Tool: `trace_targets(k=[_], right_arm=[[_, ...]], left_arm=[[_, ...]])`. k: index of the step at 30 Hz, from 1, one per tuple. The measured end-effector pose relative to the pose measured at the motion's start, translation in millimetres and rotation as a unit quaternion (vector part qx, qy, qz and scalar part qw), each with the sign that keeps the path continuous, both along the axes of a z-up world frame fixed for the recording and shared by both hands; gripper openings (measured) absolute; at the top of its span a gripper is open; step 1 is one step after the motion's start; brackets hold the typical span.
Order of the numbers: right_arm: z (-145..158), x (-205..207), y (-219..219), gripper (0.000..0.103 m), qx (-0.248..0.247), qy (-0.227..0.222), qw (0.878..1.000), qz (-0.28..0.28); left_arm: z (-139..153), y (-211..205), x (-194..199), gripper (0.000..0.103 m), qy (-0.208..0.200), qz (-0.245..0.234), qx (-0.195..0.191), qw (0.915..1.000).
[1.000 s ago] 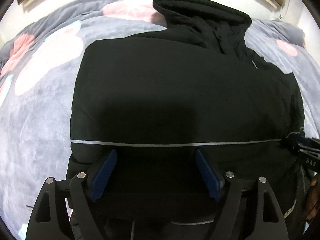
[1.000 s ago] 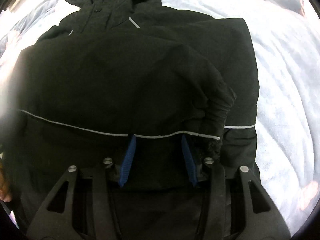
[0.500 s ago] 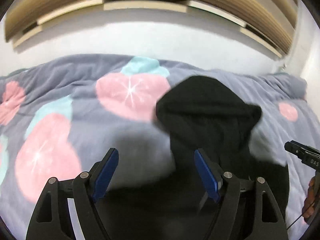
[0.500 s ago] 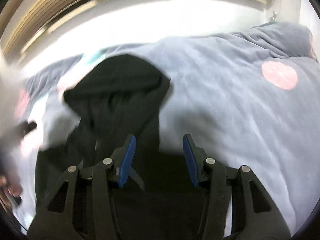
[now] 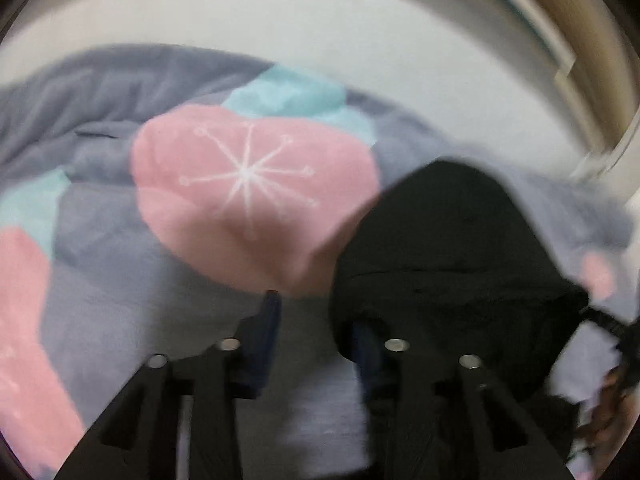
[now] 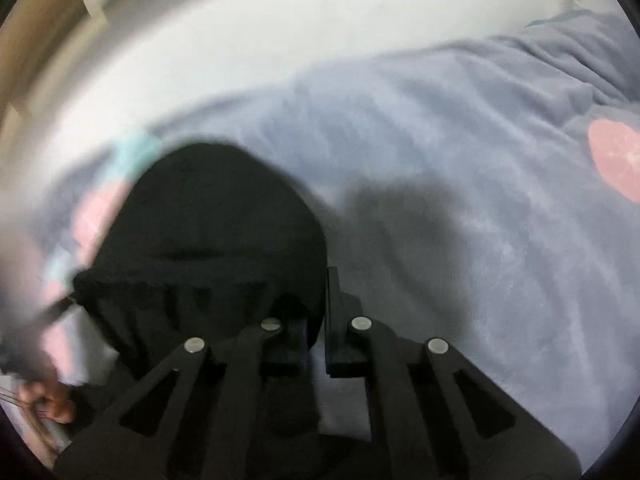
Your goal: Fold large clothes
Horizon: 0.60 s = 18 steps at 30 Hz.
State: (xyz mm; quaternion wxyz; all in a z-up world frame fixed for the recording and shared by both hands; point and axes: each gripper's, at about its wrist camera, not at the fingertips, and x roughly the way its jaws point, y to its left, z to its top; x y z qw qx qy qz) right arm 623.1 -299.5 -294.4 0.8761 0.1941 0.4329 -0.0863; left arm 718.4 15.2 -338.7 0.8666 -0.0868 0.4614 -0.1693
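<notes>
The hood lies on the blanket, right of the left gripper, wall behind.

I can't see most of the black jacket; my left gripper hides it, all blurry

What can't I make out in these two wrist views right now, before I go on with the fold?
- Black jacket's body: only the hood shows; the rest is cut off at the bottom edge behind the gripper frames in both views.
- Left gripper: jaws closing; its right pad is hidden behind hood fabric, so any grip is unclear.
- Right gripper: shut at the hood's edge; blur hides whether fabric is pinched.
- Hand: smeared by motion blur in the right view's lower-left corner.
</notes>
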Motion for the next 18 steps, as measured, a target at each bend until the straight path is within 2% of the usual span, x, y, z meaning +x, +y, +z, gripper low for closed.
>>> trace_targets(k=[2, 4, 6, 8, 12, 14, 15, 16, 18], right_arm=[[-1, -14, 5, 0.003, -0.017, -0.010, 1.000, 0.010], [-20, -12, 13, 0.003, -0.050, 0.021, 0.998, 0.027], [-66, 0, 16, 0.004, -0.043, 0.090, 0.994, 0.053], [-79, -1, 18, 0.004, -0.045, 0.102, 0.992, 0.061], [-49, -16, 14, 0.018, -0.036, 0.091, 0.993, 0.060], [-28, -32, 11, 0.032, -0.040, 0.068, 0.994, 0.071], [-15, -42, 11, 0.050, -0.046, 0.053, 0.995, 0.074], [-5, -50, 11, 0.063, -0.053, 0.040, 0.995, 0.074], [27, -65, 12, 0.068, -0.066, -0.002, 0.995, 0.074]], left_arm=[[0, 5, -11, 0.033, -0.003, 0.007, -0.007, 0.9999], [-19, 2, -10, 0.032, 0.025, -0.003, 0.012, 0.9996], [-60, -4, -1, 0.036, 0.087, -0.025, 0.039, 0.9951], [-60, -3, -2, 0.036, 0.079, -0.029, 0.034, 0.9959], [-24, 6, -26, 0.037, 0.032, -0.056, 0.043, 0.9970], [-5, 13, -45, 0.037, 0.004, -0.078, 0.065, 0.9948], [6, 18, -55, 0.038, -0.013, -0.083, 0.072, 0.9939], [15, 21, -61, 0.038, -0.025, -0.083, 0.073, 0.9936], [39, 24, -66, 0.041, -0.050, -0.079, 0.059, 0.9939]])
